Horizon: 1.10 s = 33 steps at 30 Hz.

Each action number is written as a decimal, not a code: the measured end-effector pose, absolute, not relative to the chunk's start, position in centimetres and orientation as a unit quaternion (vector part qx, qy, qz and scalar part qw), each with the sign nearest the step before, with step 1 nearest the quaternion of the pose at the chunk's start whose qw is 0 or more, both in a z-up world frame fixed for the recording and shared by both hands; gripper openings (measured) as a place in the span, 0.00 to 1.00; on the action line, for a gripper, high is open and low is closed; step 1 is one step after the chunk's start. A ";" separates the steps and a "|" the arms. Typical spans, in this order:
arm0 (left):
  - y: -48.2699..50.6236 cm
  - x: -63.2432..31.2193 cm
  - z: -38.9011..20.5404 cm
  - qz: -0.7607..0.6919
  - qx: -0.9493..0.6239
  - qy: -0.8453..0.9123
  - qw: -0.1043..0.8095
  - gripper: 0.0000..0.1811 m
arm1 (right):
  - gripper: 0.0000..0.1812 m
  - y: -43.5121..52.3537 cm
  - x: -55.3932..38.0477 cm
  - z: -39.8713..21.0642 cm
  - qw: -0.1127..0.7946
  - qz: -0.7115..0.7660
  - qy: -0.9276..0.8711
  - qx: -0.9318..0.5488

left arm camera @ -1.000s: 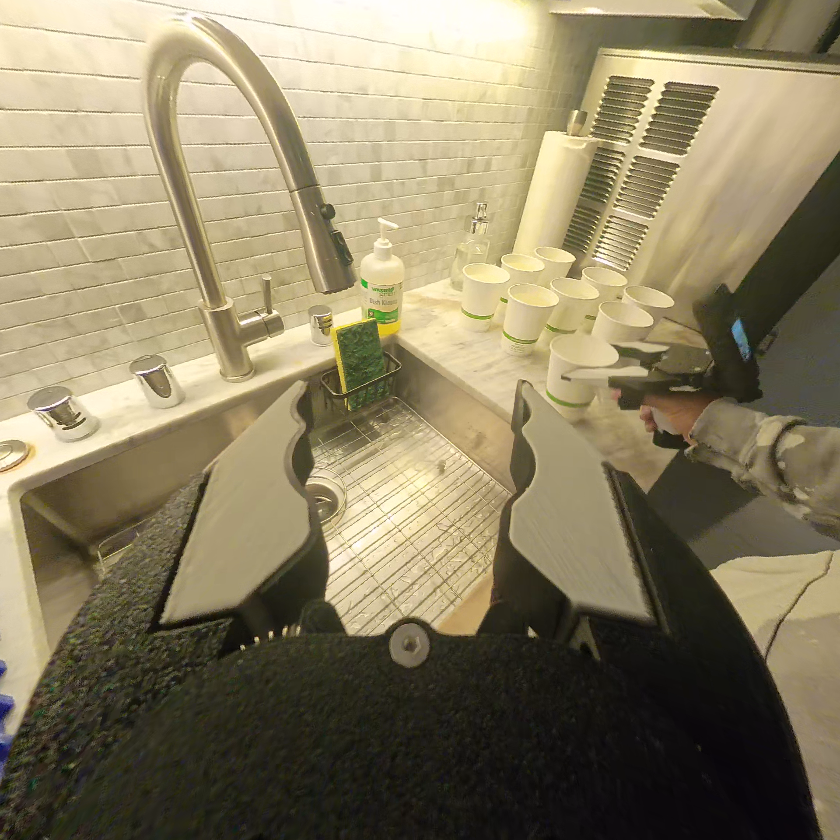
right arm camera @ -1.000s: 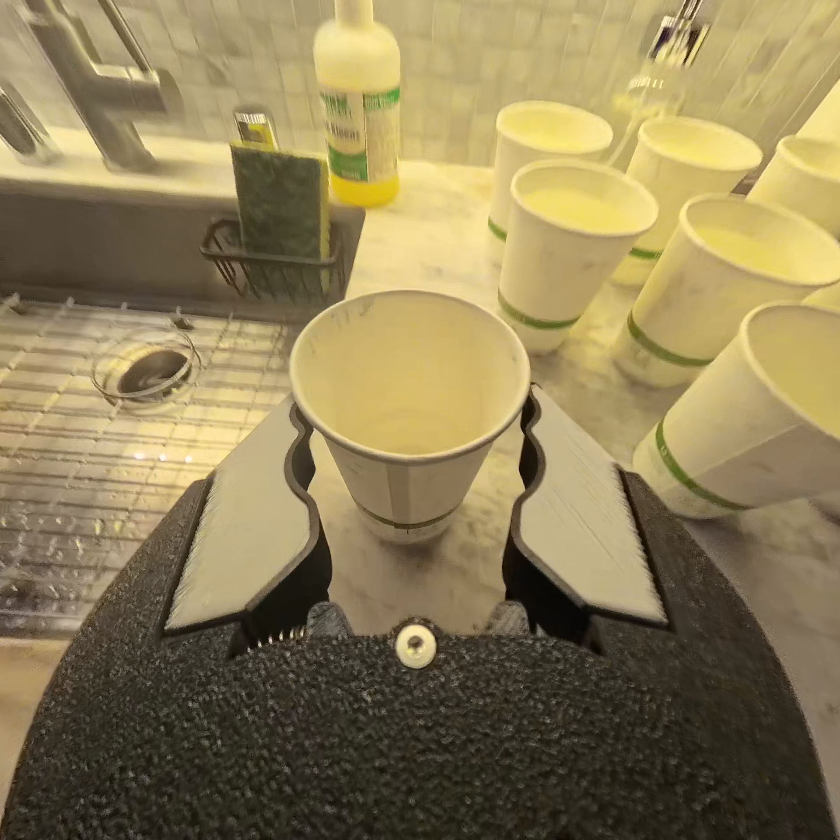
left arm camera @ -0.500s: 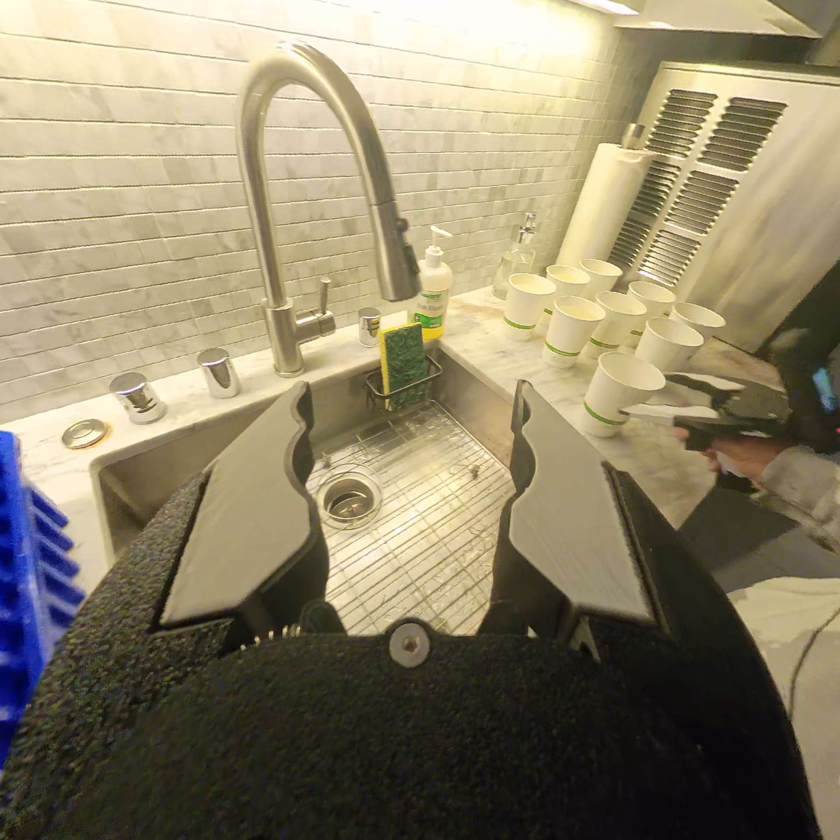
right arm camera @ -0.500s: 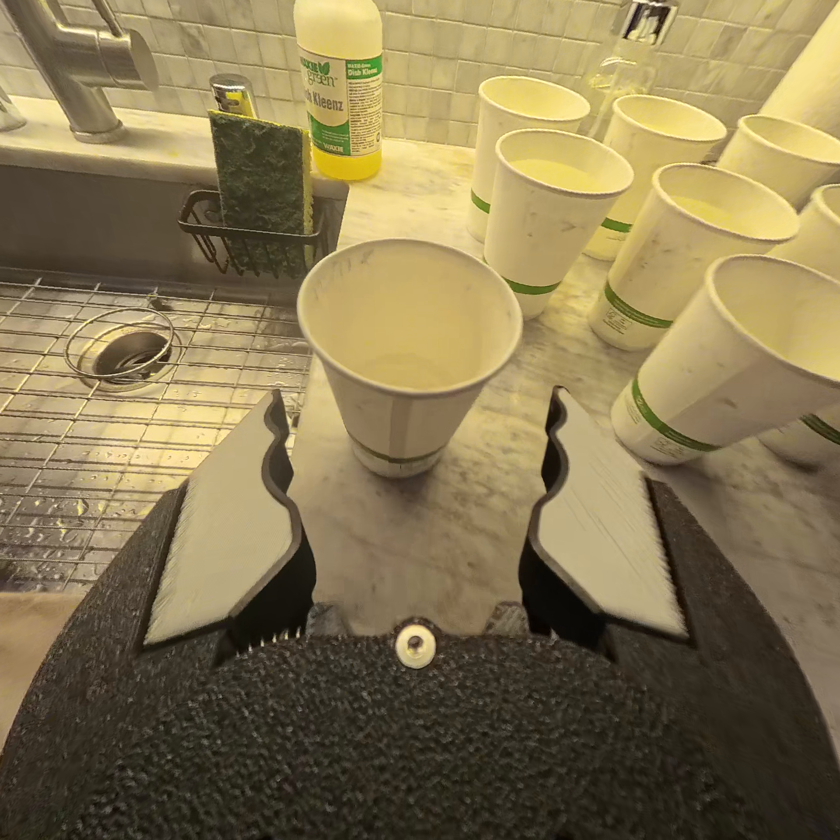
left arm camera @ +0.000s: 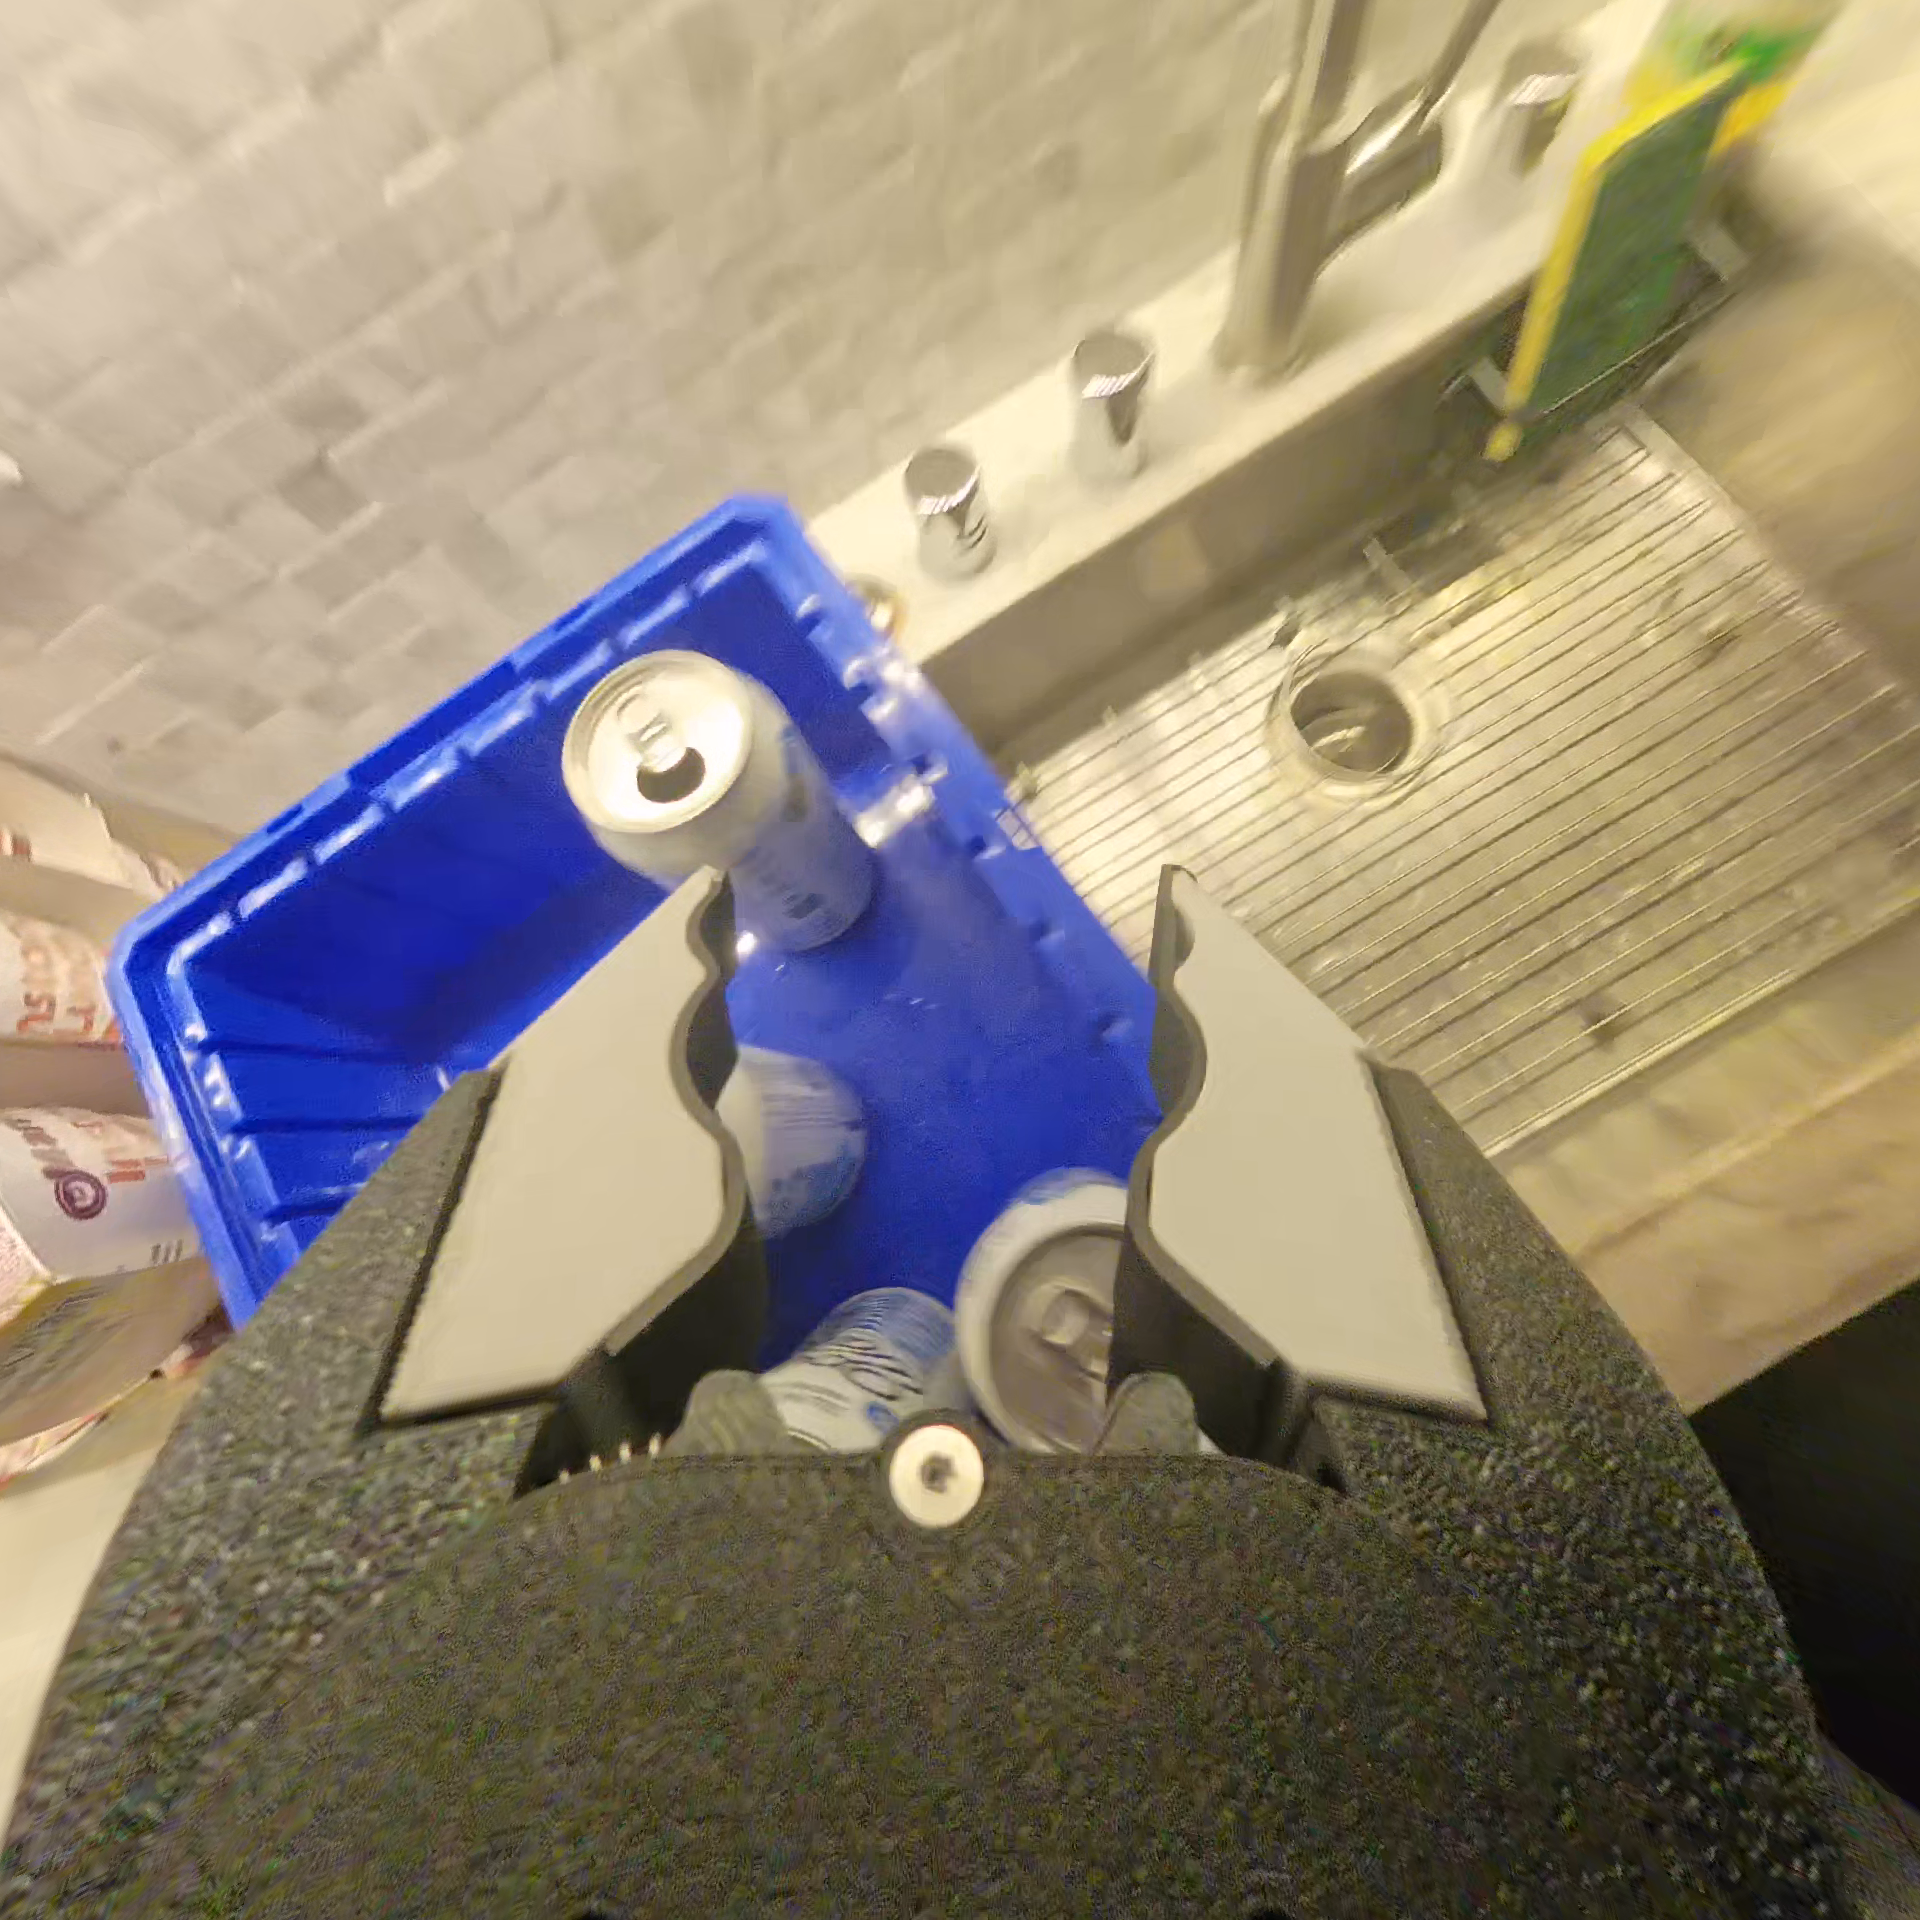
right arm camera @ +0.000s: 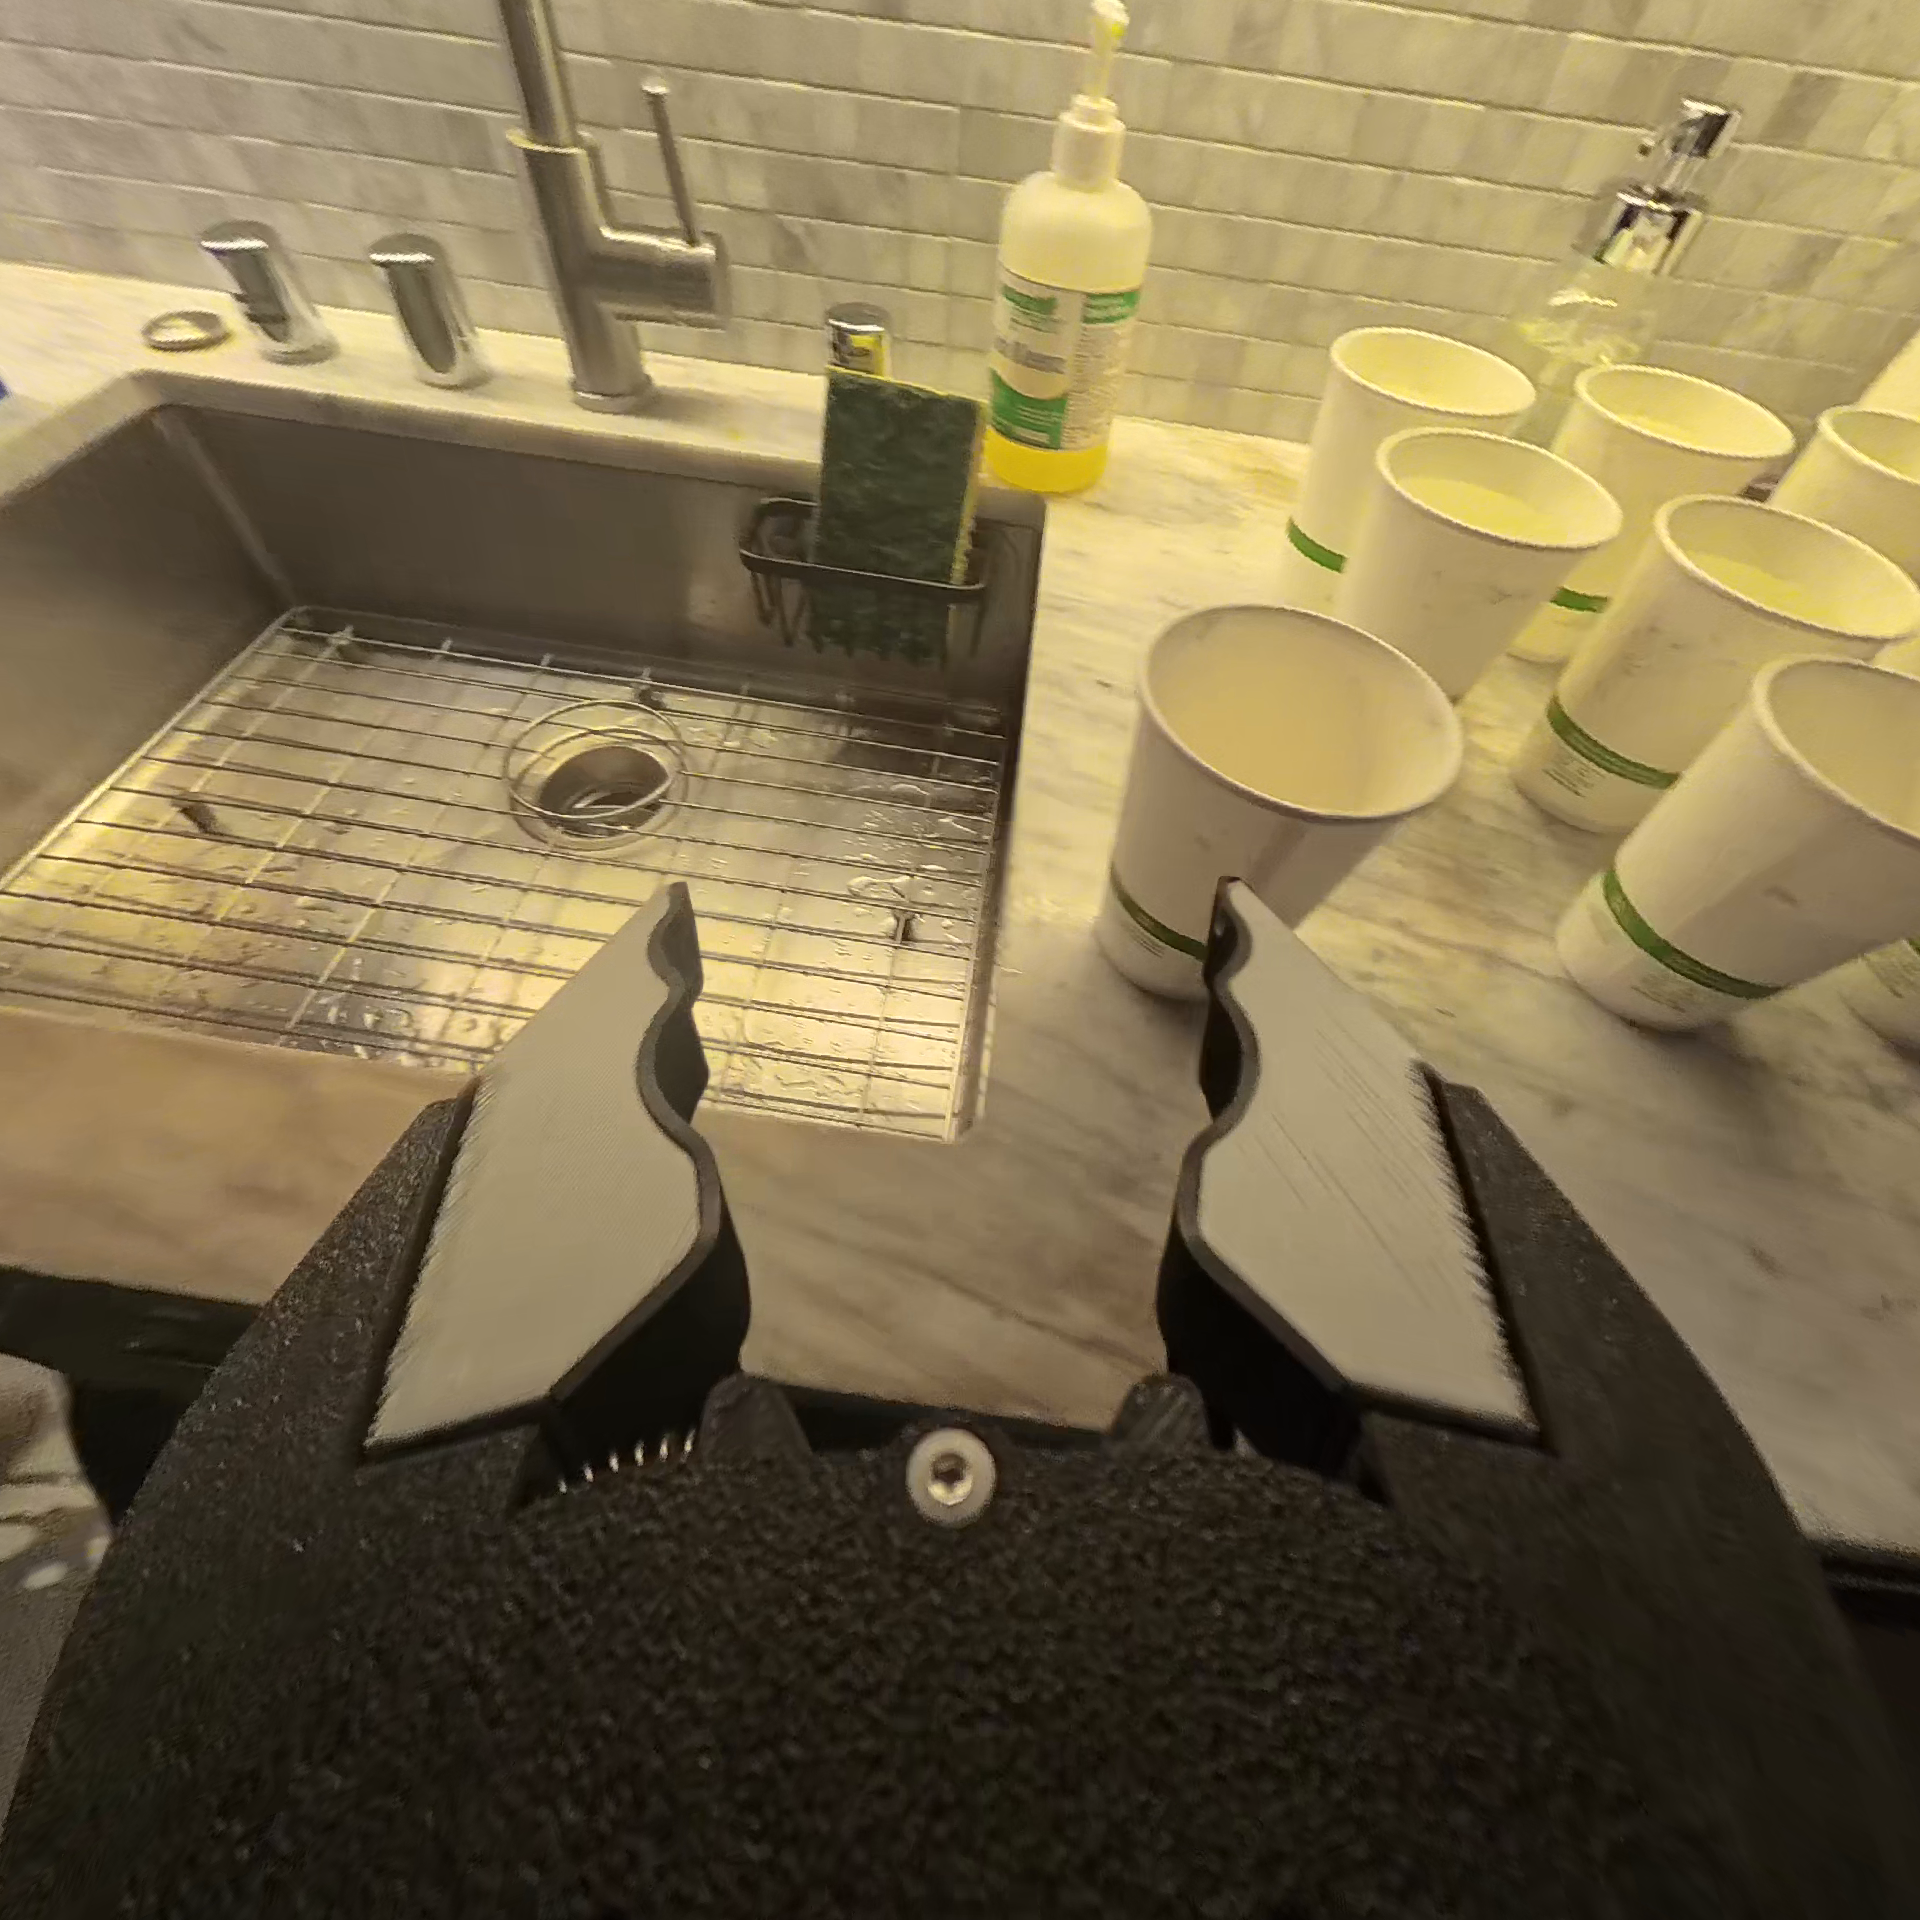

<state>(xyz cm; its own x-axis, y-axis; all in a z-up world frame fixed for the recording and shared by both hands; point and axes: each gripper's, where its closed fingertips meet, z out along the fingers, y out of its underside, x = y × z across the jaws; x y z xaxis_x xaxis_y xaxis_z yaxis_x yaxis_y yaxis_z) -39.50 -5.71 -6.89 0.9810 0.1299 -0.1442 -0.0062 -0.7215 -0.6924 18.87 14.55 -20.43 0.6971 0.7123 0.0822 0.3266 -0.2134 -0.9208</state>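
Note:
My left gripper [left arm camera: 940, 894] is open and empty, hovering over a blue plastic bin [left arm camera: 312, 966] left of the sink. The bin holds several silver drink cans: one upright at the far side [left arm camera: 707, 790], one [left arm camera: 800, 1143] beside my left finger, and others [left arm camera: 1049, 1309] low between the fingers. My right gripper [right arm camera: 951, 904] is open and empty above the marble counter's front edge. A white paper cup with a green band [right arm camera: 1257, 769] stands just beyond its right fingertip, apart from it.
A steel sink [right arm camera: 125, 520] with a wire grid and drain [right arm camera: 597, 784] lies ahead. A green sponge in a caddy [right arm camera: 894, 509], a yellow soap bottle [right arm camera: 1060, 322], a faucet base [right arm camera: 597, 239] and several more paper cups [right arm camera: 1455, 551] stand around it. Printed boxes [left arm camera: 62, 1143] sit left of the bin. There is about 65 cm between the tips of the two grippers.
My left gripper swung left and tipped down from the sink to over the blue bin. My right gripper let go of the paper cup, opened wider and drew back and left from it.

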 end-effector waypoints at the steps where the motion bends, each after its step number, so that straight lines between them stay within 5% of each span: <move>1: -5.5 -41.2 -8.0 0.092 -0.931 -0.042 0.351 0.45 | 0.53 14.2 18.2 -20.3 0.526 0.185 -0.348 -0.754; 16: -0.7 -49.8 -16.1 0.099 -0.959 -0.125 0.236 0.43 | 0.50 10.5 16.1 -20.8 0.528 0.157 -0.340 -0.762; 33: -5.2 -46.0 -9.5 0.176 -0.935 -0.051 0.304 0.42 | 0.48 9.3 8.6 -15.0 0.546 0.232 -0.449 -0.668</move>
<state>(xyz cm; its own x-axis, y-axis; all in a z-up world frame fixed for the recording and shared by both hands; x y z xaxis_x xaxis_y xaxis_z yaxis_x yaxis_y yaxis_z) -45.98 -5.21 -9.46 0.9330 0.2025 -0.2975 -0.0115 -0.8095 -0.5870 8.55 9.29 -15.02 0.4890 0.8535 0.1799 0.3468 -0.0010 -0.9379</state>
